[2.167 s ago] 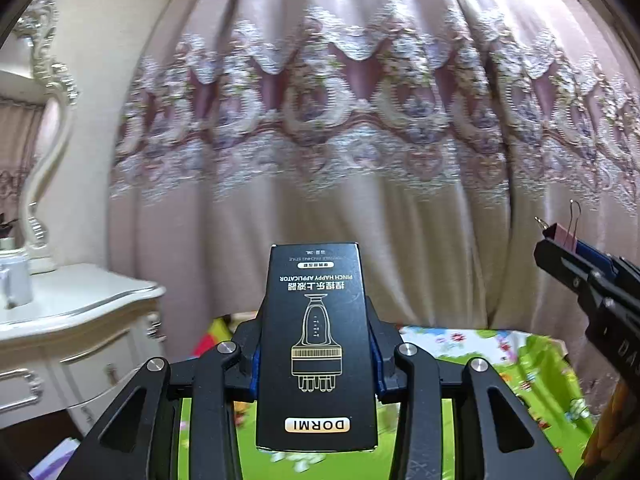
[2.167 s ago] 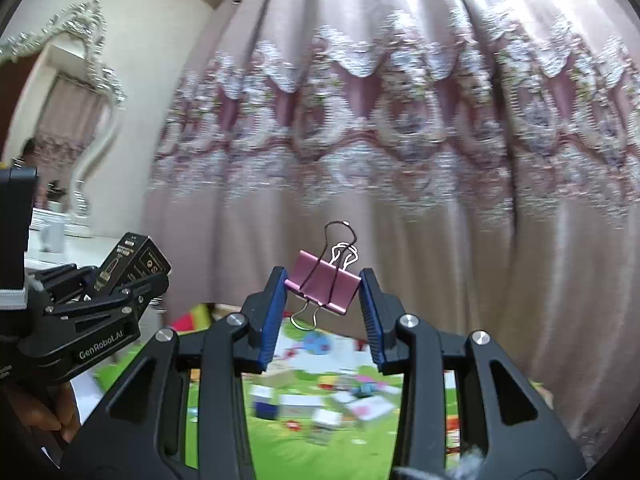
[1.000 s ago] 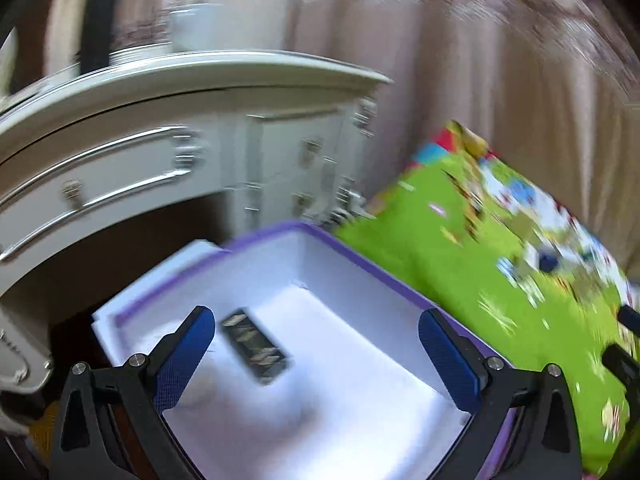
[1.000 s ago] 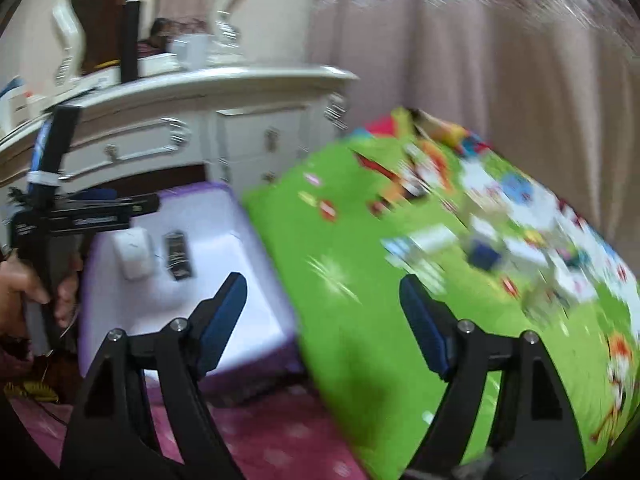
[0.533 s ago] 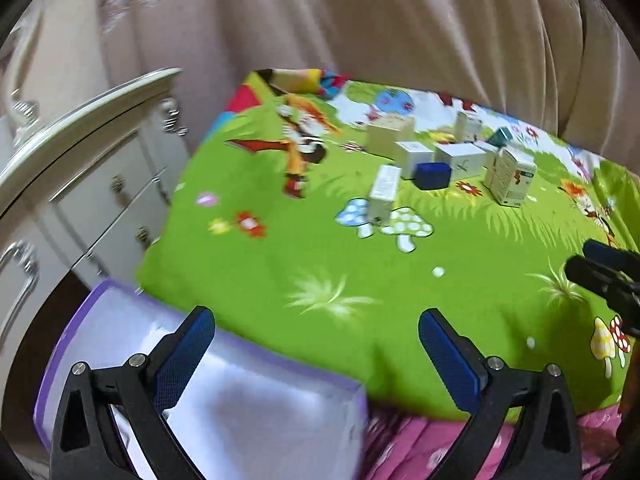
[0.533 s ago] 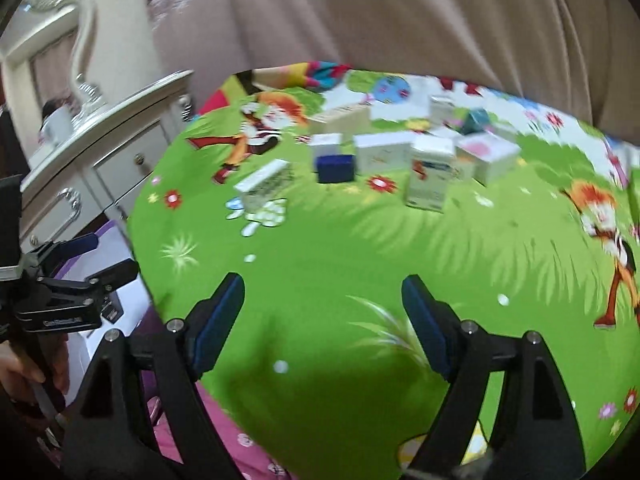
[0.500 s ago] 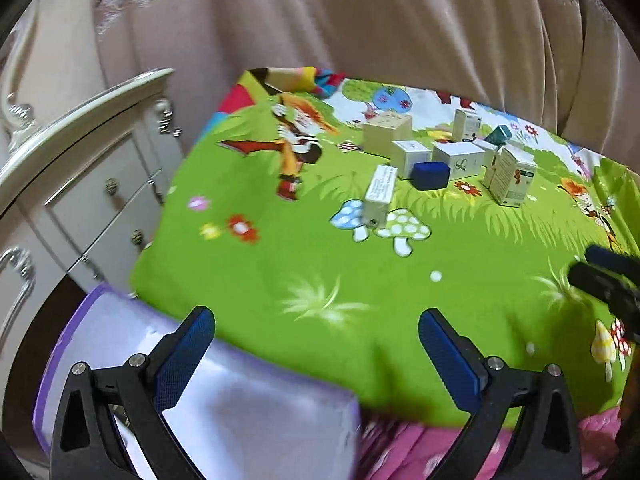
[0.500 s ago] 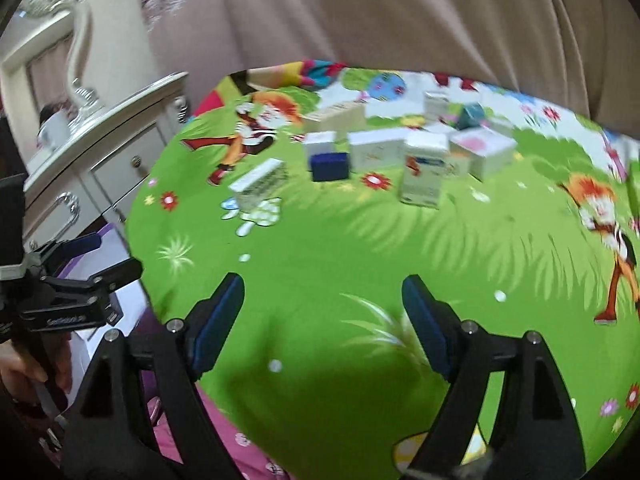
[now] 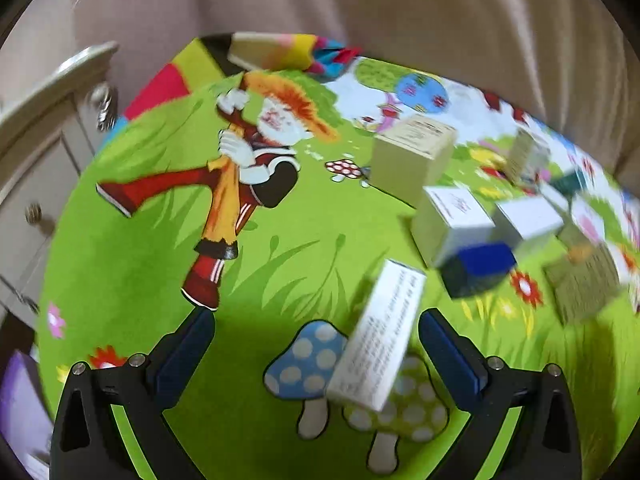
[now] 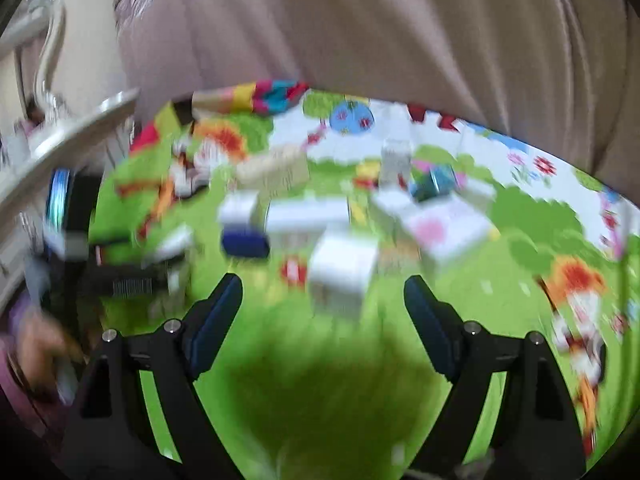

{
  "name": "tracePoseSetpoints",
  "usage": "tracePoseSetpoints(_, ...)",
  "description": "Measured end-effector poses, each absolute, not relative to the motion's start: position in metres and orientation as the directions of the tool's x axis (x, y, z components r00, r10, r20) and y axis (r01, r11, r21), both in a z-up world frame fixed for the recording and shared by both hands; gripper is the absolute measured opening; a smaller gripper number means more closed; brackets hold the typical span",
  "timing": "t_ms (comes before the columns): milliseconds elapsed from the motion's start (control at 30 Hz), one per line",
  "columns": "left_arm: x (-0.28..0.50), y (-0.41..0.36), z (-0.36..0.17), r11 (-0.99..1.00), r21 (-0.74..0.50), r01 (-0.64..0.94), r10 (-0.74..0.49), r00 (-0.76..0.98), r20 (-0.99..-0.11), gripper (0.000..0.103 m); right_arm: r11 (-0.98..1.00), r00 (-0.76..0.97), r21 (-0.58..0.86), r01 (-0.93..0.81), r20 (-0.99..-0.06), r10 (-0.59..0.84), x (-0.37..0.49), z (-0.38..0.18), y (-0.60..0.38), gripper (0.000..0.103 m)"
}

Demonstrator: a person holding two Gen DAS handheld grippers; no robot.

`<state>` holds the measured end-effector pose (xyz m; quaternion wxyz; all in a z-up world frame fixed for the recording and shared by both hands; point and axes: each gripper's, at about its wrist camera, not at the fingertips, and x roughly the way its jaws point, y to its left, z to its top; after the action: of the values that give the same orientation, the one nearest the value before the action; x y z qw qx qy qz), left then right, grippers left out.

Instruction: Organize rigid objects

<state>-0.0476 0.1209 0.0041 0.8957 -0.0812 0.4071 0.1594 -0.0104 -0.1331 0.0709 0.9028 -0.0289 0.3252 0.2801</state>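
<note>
1. Both claws hang spread and empty over the green cartoon-printed play mat (image 9: 132, 264); my left claw (image 9: 316, 340) brackets the long white printed cardboard carton (image 9: 380, 340), which lies just right of centre, untouched.
2. I'd centre that carton between the pads and pinch its long flat sides.
3. My right claw (image 10: 322, 304) faces a blurred white carton (image 10: 340, 276) at twelve o'clock.
4. Stiff, sharp-edged boxes, including a dark blue box (image 9: 478, 270) at two o'clock, cluster beyond.
</note>
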Motion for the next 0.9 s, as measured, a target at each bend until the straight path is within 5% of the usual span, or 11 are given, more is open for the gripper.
tracePoseSetpoints(100,-0.04,0.126,-0.011,0.927,-0.062,-0.37,0.182,0.588,-0.788,0.103,0.824,0.611,0.152,-0.546,-0.601,0.516,0.033,0.074,-0.118,0.08)
tracePoseSetpoints(233,-0.042,0.127,-0.01,0.927,-0.078,-0.366,0.171,0.599,-0.782,0.103,0.792,0.481,0.161,-0.589,-0.718,0.504,0.066,0.045,-0.098,0.036)
tracePoseSetpoints(500,-0.036,0.126,-0.012,0.93,-0.062,-0.363,0.179,0.592,-0.786,0.103,0.725,0.428,0.167,-0.668,-0.71,0.559,-0.044,0.035,-0.148,0.033)
tracePoseSetpoints(600,-0.037,0.126,-0.012,0.93,-0.063,-0.362,0.178,0.593,-0.785,0.103,0.742,0.414,0.246,-0.624,-0.701,0.581,-0.057,0.037,-0.174,0.037)
tracePoseSetpoints(667,-0.038,0.127,-0.012,0.93,-0.072,-0.361,0.172,0.598,-0.783,0.103,0.767,0.458,0.225,-0.601,-0.689,0.561,-0.061,0.046,-0.183,0.056)
tracePoseSetpoints(733,-0.039,0.127,-0.011,0.936,-0.078,-0.342,0.156,0.604,-0.781,0.103,0.802,0.531,0.143,-0.58,-0.68,0.506,-0.061,0.052,-0.185,0.096)
tracePoseSetpoints(900,-0.035,0.121,-0.014,0.949,-0.031,-0.313,0.166,0.584,-0.795,0.103,0.783,0.494,0.101,-0.613,-0.725,0.48,-0.049,0.036,-0.159,0.096)
